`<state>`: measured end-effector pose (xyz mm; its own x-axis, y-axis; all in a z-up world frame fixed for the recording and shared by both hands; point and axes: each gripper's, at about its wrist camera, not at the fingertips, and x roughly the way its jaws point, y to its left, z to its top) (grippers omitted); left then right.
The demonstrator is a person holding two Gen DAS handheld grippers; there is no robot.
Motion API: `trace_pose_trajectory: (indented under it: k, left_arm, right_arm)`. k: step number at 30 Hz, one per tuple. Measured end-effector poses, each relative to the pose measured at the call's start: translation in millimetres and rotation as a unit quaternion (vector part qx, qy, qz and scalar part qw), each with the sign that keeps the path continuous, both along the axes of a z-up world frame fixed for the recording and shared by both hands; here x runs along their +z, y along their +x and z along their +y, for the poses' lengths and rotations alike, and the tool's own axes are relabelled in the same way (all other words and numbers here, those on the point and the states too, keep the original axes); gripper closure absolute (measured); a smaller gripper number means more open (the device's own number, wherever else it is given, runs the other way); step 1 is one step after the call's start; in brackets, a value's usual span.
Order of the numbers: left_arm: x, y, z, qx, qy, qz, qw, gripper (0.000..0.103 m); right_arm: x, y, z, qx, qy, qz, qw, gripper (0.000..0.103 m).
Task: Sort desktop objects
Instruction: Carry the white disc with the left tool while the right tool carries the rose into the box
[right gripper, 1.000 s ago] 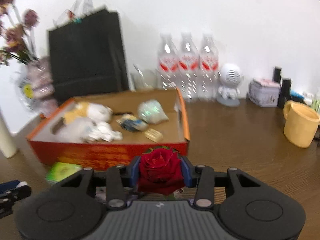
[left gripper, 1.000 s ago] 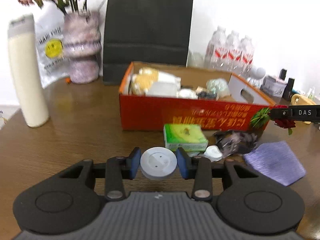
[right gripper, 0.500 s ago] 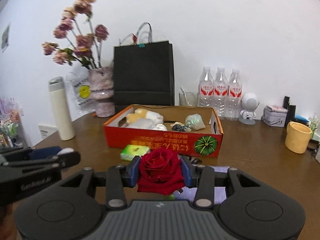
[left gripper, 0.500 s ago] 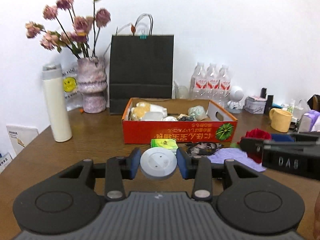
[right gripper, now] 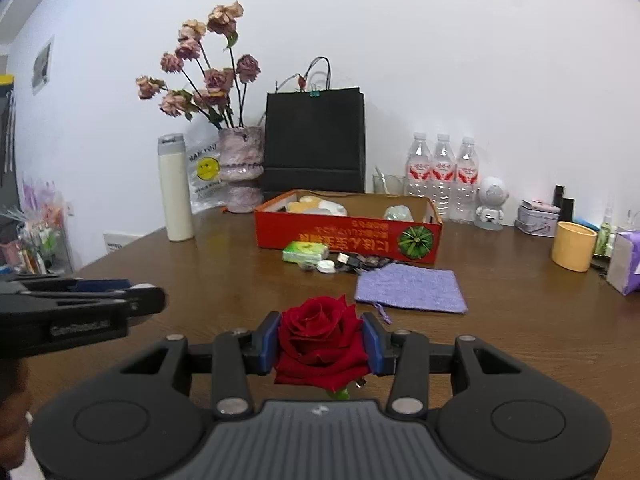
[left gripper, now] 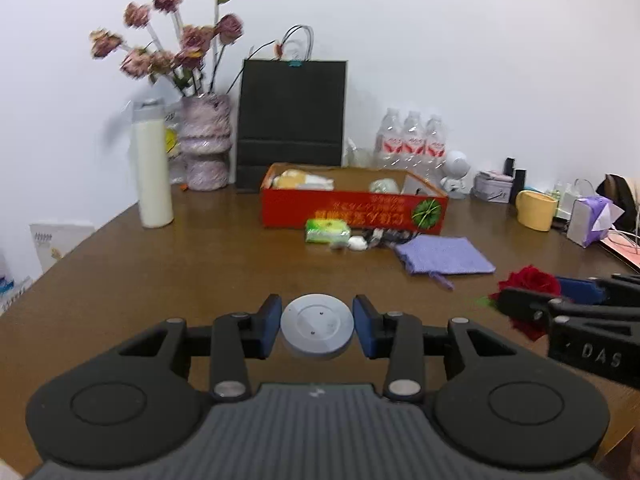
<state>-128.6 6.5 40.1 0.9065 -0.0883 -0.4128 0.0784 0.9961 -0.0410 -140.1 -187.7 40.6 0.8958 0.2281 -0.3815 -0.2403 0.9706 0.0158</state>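
Wooden table (left gripper: pixel 160 272), bare near red box (left gripper: pixel 352 210).

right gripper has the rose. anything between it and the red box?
Partly. The purple pouch lies on the table between the red rose in the right gripper and the red box, with small clutter against the box's front wall. All lie low; the air above looks clear.

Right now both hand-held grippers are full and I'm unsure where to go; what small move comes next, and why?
Probably carry the right hand-held gripper forward toward the red box. It is shut on the red rose, well short of the box, which already holds sorted items. The purple pouch lies between.
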Motion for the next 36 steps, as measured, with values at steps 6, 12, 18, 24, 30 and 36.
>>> trace_pose_trajectory:
  k: [6, 12, 18, 24, 30, 36]
  left_arm:
    - [-2, 7, 2, 0.003, 0.004, -0.01, 0.9999, 0.063]
    - [9, 68, -13, -0.014, 0.0, -0.021, 0.9997, 0.063]
    - [14, 140, -31, -0.036, 0.0, -0.026, 0.999, 0.063]
    - [12, 209, -45, -0.038, 0.004, -0.031, 0.9988, 0.063]
    - [18, 293, -57, -0.037, -0.001, -0.017, 0.9992, 0.063]
    - [19, 399, -74, -0.062, 0.014, 0.075, 0.9952, 0.063]
  right_arm:
    - [3, 10, -6, -0.01, 0.013, -0.003, 1.0, 0.062]
    - [13, 66, -12, -0.019, 0.017, 0.002, 1.0, 0.061]
    - [12, 142, -20, -0.04, 0.026, 0.011, 0.999, 0.061]
    - [14, 221, -26, -0.054, 0.029, 0.02, 0.998, 0.061]
    - [24, 302, -32, -0.065, 0.044, 0.032, 0.996, 0.061]
    - [31, 424, -44, -0.07, 0.073, 0.132, 0.986, 0.061]
